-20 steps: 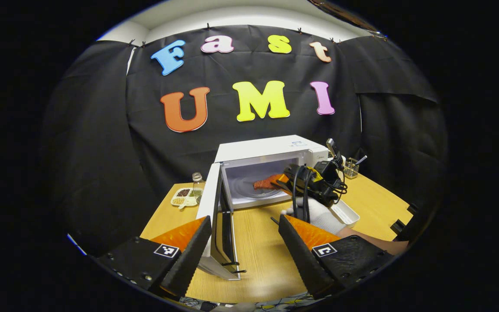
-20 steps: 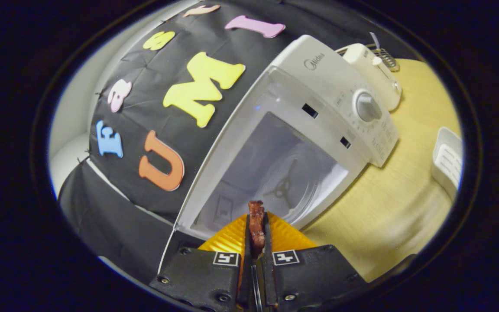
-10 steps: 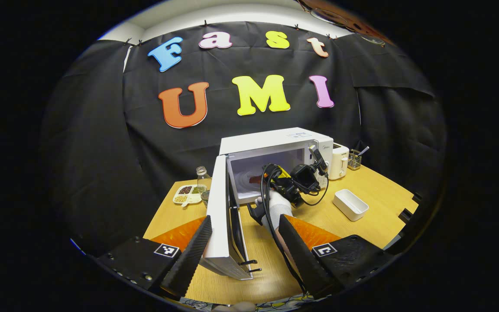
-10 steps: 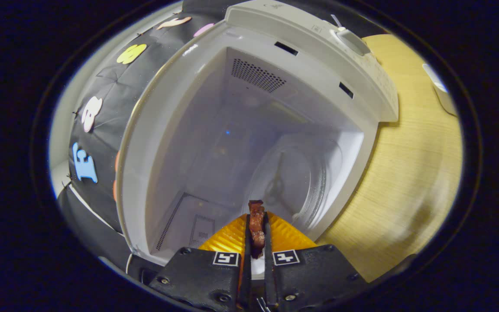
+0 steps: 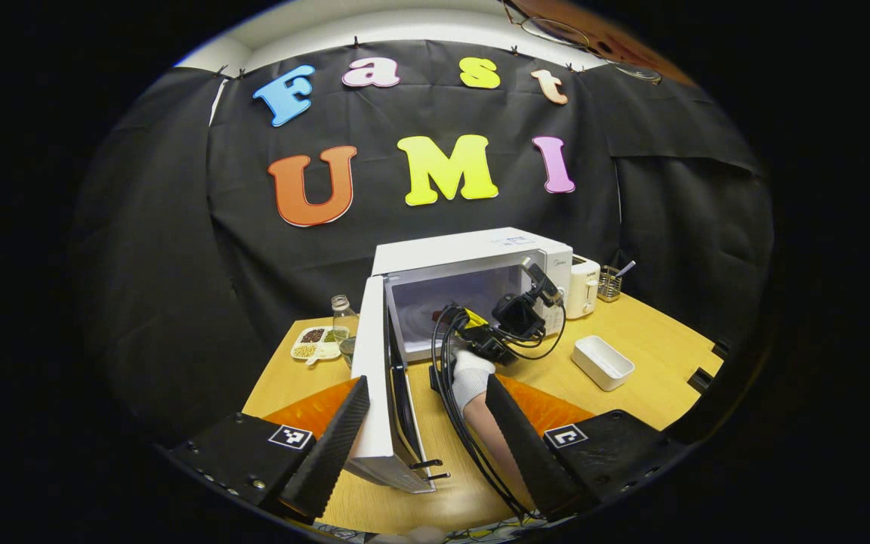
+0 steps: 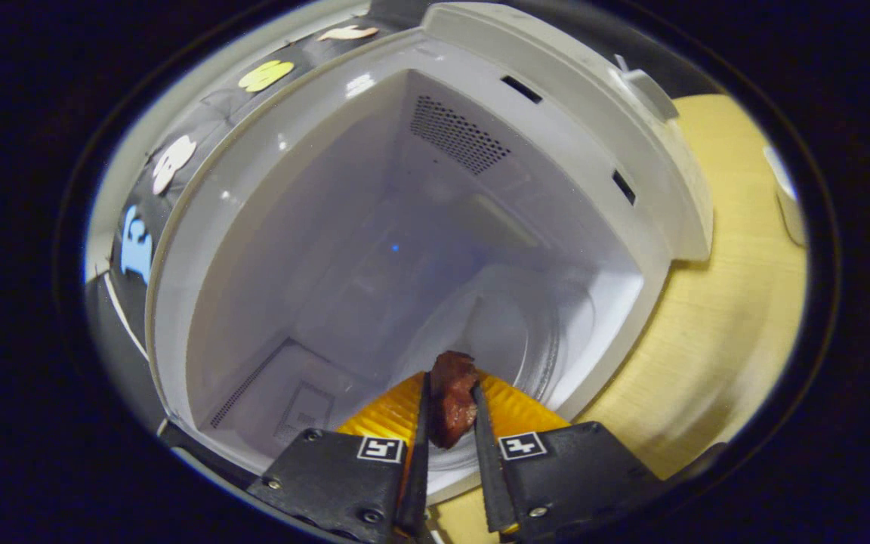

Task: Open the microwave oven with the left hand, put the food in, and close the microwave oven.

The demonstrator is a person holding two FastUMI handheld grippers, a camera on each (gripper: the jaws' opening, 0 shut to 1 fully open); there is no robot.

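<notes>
The microwave oven stands on the wooden bench with its door swung wide toward the left claw. In the left gripper view that claw hangs back from the oven, its two fingers spread well apart with nothing between them; the lower edge of the open door lies in the gap between the fingers, but whether it touches either one cannot be told. Farther off in the same view, the right claw reaches into the mouth of the oven, held by a gloved hand with a bundle of black cables hanging beneath it. In the right gripper view the right claw is nearly closed, both fingers pressing on a dark reddish-brown piece of food that stands up between them. The food sits just inside the oven's opening, above the near edge of the round glass turntable, and whether it touches the plate cannot be told. The pale walls of the cavity rise around it, with a perforated vent patch near the top. On the bench to the left of the door stand a divided snack tray and a clear bottle; to the right lie a white rectangular dish, a white toaster and a small wire holder.
</notes>
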